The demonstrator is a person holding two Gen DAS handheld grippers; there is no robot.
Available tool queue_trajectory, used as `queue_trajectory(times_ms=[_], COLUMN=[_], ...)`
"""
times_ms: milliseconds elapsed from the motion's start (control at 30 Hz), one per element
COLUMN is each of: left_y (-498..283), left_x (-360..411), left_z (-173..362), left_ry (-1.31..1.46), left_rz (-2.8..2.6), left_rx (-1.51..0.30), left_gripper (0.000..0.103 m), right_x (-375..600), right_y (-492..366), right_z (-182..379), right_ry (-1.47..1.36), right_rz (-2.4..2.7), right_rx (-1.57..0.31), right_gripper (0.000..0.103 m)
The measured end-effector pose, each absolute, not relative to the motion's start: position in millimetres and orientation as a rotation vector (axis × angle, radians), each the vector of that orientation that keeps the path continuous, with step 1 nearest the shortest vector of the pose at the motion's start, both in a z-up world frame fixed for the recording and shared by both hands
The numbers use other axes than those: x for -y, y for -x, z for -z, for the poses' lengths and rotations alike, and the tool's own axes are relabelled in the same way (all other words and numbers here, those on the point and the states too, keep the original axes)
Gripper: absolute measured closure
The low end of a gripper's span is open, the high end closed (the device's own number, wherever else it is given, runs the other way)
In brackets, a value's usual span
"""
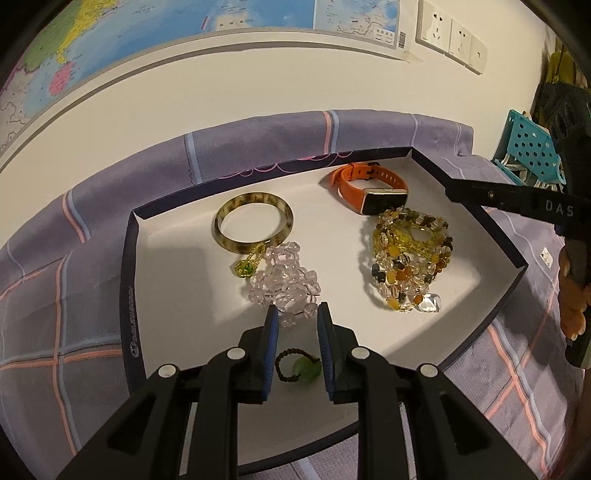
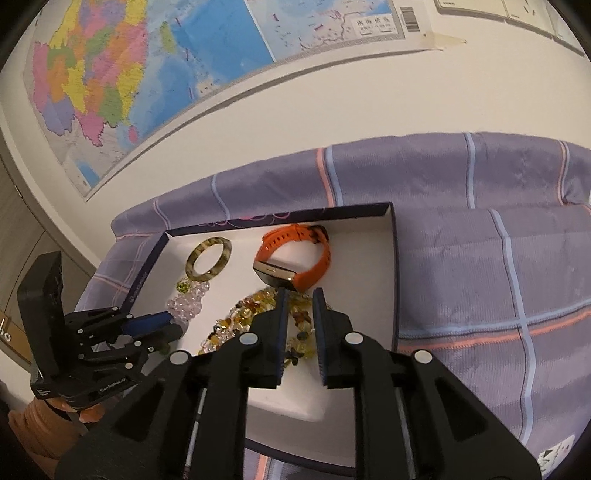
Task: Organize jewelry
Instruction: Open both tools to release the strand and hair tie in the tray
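Observation:
A white-lined dark box (image 1: 125, 280) holds the jewelry. In it lie a mottled bangle (image 1: 253, 221), an orange smartwatch (image 1: 373, 190), a pink crystal bead bracelet (image 1: 284, 282), a yellow-amber bead pile (image 1: 410, 254) and a small dark bead ring with a green stone (image 1: 297, 366). My left gripper (image 1: 297, 314) is open, its tips at the near end of the crystal bracelet, with the green-stone ring between the fingers. My right gripper (image 2: 300, 295) is open above the amber beads (image 2: 258, 306), just short of the watch (image 2: 295, 258). The left gripper shows in the right wrist view (image 2: 155, 325).
The box (image 2: 395, 266) sits on a purple plaid cloth (image 2: 480, 258) against a white wall with a map (image 2: 147, 74). A teal perforated basket (image 1: 532, 151) stands at the right. Wall sockets (image 1: 450, 33) are above.

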State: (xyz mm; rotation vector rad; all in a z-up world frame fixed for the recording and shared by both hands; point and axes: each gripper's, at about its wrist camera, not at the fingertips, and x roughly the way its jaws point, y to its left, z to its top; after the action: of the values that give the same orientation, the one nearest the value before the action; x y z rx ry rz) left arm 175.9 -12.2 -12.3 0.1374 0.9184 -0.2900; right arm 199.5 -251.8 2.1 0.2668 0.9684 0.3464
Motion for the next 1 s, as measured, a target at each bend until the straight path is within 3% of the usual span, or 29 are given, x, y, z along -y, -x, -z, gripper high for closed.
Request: queue_trajectory(times_ms=[200, 333, 667, 1000], left_y=[-171.2, -159.8, -108.9, -60.9], left_x=[8.9, 4.9, -16.4, -41.6], left_z=[4.0, -10.4, -38.6, -19.7], left_ry=[-0.118, -0.111, -0.083, -0.102], left_rz=[0.285, 0.286, 0.326, 0.324], left_rx=[-0.883, -0.832, -0.744, -0.777], left_gripper=[0.057, 0.051, 0.049, 0.049], right_x=[250.4, 250.6, 233.1, 183.2], right_y=[-189.8, -175.7, -117.1, -52.8], right_z=[-4.1, -13.6, -43.0, -17.6], right_ry=[-0.254, -0.248, -0.185, -0.038], right_rz=[-0.347, -0.349, -0.459, -0.547], right_rx=[-0.967, -0.937, -0.870, -0.964], right_gripper=[0.073, 0.064, 0.059, 0.057])
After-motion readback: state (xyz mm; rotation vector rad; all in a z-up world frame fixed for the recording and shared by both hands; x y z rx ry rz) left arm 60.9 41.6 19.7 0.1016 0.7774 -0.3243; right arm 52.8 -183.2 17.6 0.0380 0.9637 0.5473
